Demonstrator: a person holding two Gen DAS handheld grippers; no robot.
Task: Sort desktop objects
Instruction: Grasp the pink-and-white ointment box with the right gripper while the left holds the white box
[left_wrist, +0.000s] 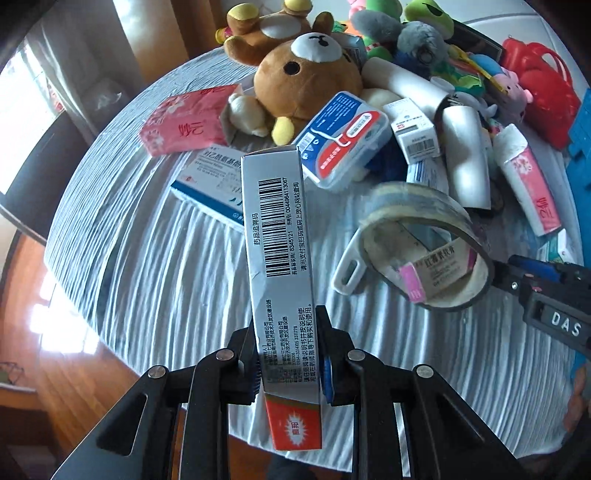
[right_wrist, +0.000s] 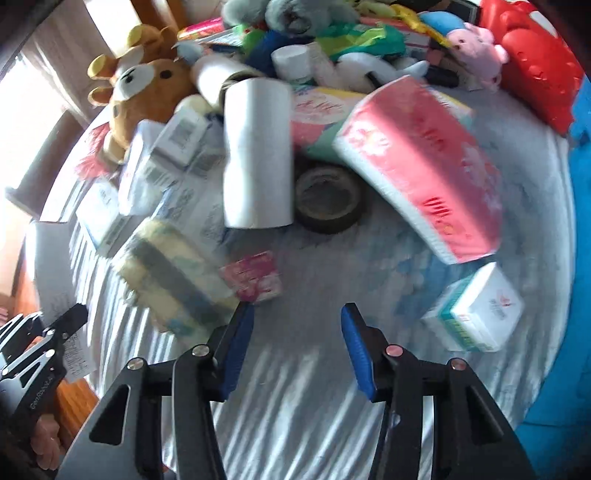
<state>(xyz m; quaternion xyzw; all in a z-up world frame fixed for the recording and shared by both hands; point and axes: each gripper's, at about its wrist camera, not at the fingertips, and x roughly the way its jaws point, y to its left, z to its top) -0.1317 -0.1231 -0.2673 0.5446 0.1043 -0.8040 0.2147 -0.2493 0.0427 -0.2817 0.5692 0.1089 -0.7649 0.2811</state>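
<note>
My left gripper (left_wrist: 286, 325) is shut on a long grey medicine box (left_wrist: 275, 221) with a barcode and a red end, held upright above the striped tablecloth (left_wrist: 147, 277). A wide roll of clear tape (left_wrist: 417, 201) hangs tilted at the right, its rim touching a finger of my right gripper (left_wrist: 517, 273). In the right wrist view the right gripper (right_wrist: 297, 310) has its blue pads apart with only cloth between them. The blurred tape roll (right_wrist: 173, 273) sits just outside its left finger. The left gripper (right_wrist: 37, 350) shows at the lower left.
A brown bear plush (left_wrist: 306, 70), pink tissue packs (right_wrist: 424, 166), a white roll (right_wrist: 258, 155), a dark tape roll (right_wrist: 328, 199), a floss box (left_wrist: 343, 140), small medicine boxes (right_wrist: 255, 277) and a red bag (left_wrist: 543, 92) crowd the far half. The round table's edge curves along the left.
</note>
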